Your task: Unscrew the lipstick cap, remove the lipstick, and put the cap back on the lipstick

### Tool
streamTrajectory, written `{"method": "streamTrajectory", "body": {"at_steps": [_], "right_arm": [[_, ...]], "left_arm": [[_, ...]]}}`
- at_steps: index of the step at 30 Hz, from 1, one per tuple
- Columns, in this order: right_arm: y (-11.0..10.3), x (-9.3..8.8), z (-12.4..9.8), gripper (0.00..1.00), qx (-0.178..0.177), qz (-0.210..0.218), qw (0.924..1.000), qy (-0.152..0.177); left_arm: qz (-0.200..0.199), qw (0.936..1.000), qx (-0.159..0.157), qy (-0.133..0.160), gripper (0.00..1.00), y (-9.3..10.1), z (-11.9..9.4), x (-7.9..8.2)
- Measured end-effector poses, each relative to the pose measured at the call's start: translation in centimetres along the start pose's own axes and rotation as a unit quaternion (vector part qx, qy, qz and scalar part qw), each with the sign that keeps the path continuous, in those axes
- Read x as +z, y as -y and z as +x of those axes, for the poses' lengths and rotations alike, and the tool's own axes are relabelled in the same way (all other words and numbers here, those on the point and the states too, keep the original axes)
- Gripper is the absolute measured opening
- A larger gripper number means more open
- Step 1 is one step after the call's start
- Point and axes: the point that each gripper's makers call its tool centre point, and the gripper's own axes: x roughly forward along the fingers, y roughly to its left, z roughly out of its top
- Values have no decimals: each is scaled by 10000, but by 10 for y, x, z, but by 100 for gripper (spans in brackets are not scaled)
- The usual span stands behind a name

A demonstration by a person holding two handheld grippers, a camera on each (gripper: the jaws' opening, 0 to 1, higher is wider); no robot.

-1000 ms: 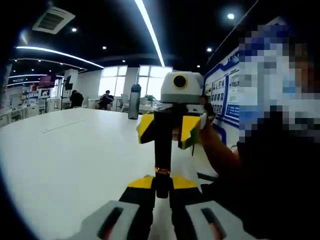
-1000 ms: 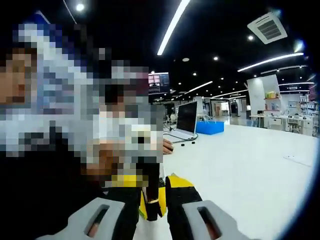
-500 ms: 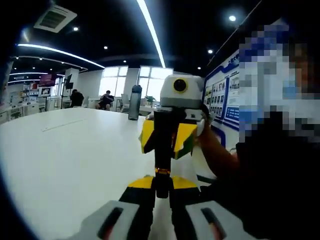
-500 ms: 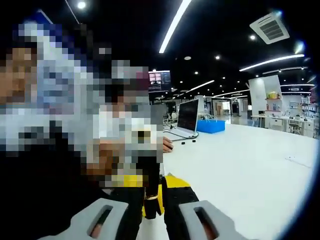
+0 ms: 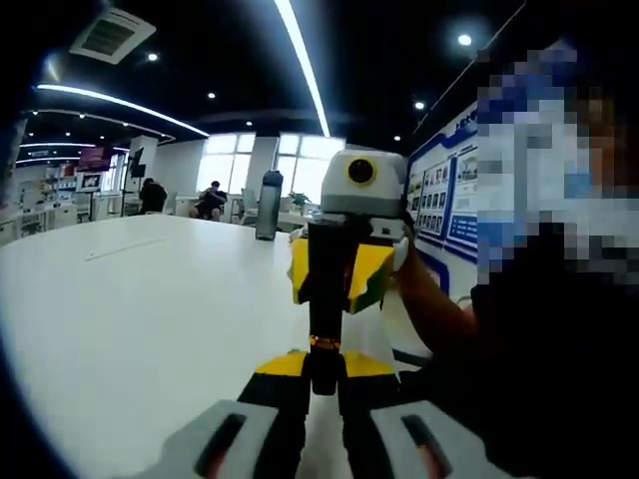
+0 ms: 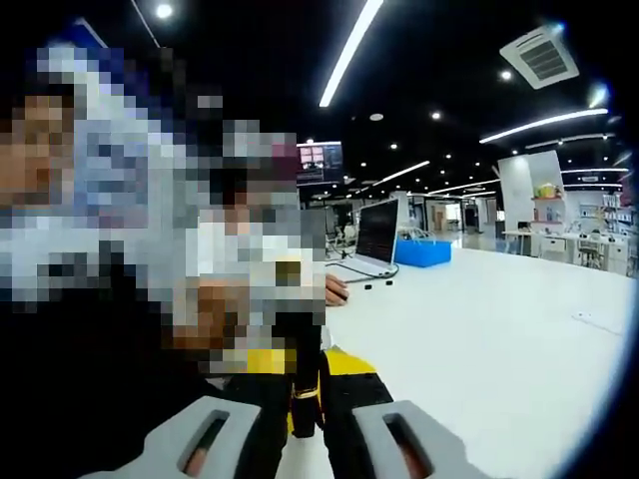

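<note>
A slim black lipstick (image 5: 323, 309) with a thin gold ring is held up in the air above the white table (image 5: 130, 319), between my two grippers. My left gripper (image 5: 321, 371) is shut on the near end of the tube, just below the gold ring. My right gripper (image 5: 327, 274) comes in from the far side, and its yellow jaws are pressed against the other end. In the right gripper view, the right gripper (image 6: 306, 399) is shut on the same lipstick (image 6: 304, 349), which runs away from the jaws. What lies beyond the tube there is blurred.
A person's forearm (image 5: 429, 309) reaches in from the right behind the right gripper. A dark bottle (image 5: 268, 203) stands at the table's far side, with people seated (image 5: 210, 200) beyond it. A laptop (image 6: 376, 235) and a blue box (image 6: 424, 252) sit farther back.
The right gripper's jaws have drawn together onto the far end of the lipstick. The left gripper has kept its hold on the near end.
</note>
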Motion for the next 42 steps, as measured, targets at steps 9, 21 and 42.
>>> {"method": "streamTrajectory", "body": {"at_steps": [9, 21, 42], "right_arm": [[1, 6, -1, 9, -31, 91, 9999, 123], [-4, 4, 1, 9, -44, -47, 10000, 66], [-7, 14, -3, 9, 19, -5, 9995, 312]], "left_arm": [[-10, 10000, 14, -9, 12, -1, 0, -2], [-28, 10000, 25, -12, 12, 1, 0, -1], [-32, 9999, -89, -70, 12, 5, 2, -3]]}}
